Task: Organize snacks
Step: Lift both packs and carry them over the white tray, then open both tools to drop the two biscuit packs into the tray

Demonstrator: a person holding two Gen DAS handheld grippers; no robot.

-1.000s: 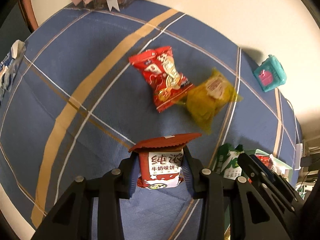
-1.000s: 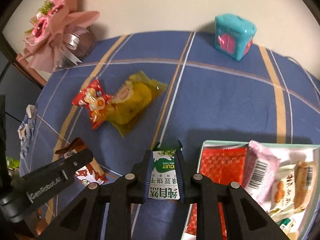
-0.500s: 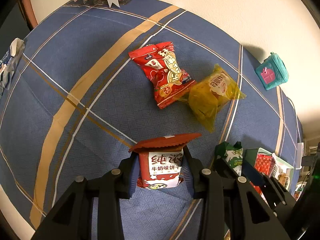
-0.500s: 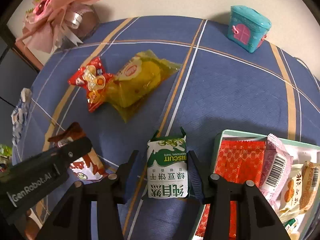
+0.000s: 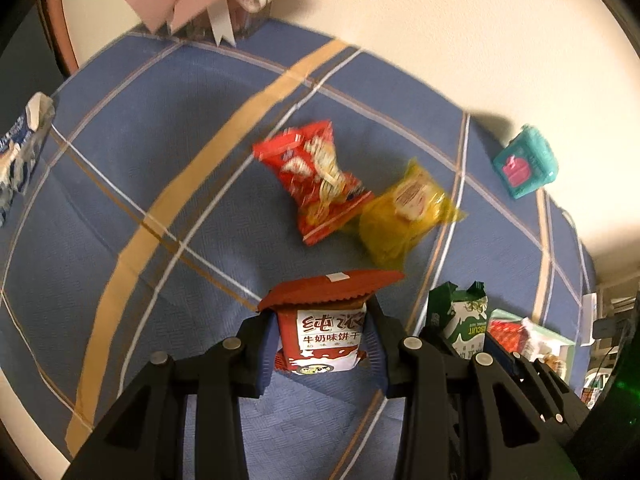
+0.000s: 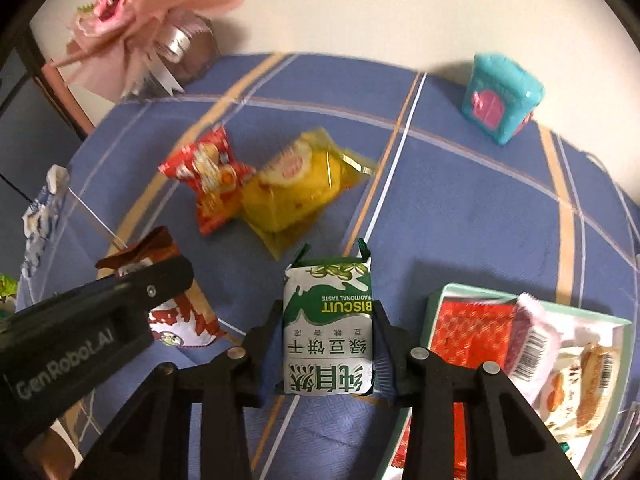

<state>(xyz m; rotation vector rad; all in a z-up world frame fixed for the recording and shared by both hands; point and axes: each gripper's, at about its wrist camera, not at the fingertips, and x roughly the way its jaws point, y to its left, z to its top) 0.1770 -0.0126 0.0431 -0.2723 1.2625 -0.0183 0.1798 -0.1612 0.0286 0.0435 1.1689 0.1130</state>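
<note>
My left gripper (image 5: 320, 344) is shut on a red-brown milk biscuit pack (image 5: 324, 332), which also shows in the right wrist view (image 6: 168, 312). My right gripper (image 6: 326, 344) has its fingers around a green and white biscuit pack (image 6: 328, 332), also seen in the left wrist view (image 5: 460, 320). A red snack bag (image 5: 316, 184) and a yellow snack bag (image 5: 404, 212) lie side by side further out on the blue checked cloth; both show in the right wrist view, the red bag (image 6: 208, 180) and the yellow bag (image 6: 296, 192). A mint-green tray (image 6: 436, 300) with several snacks sits at the right.
A teal toy box (image 6: 500, 96) stands near the wall at the back right. A pink bouquet (image 6: 132, 28) stands at the back left. A blue and white packet (image 5: 20, 148) lies at the cloth's left edge. The left gripper's arm (image 6: 80, 320) crosses the right wrist view.
The right gripper opened half a second ago and now stands closer around the green pack. Both views have shifted and are blurred by motion. The left gripper kept hold of its pack.
</note>
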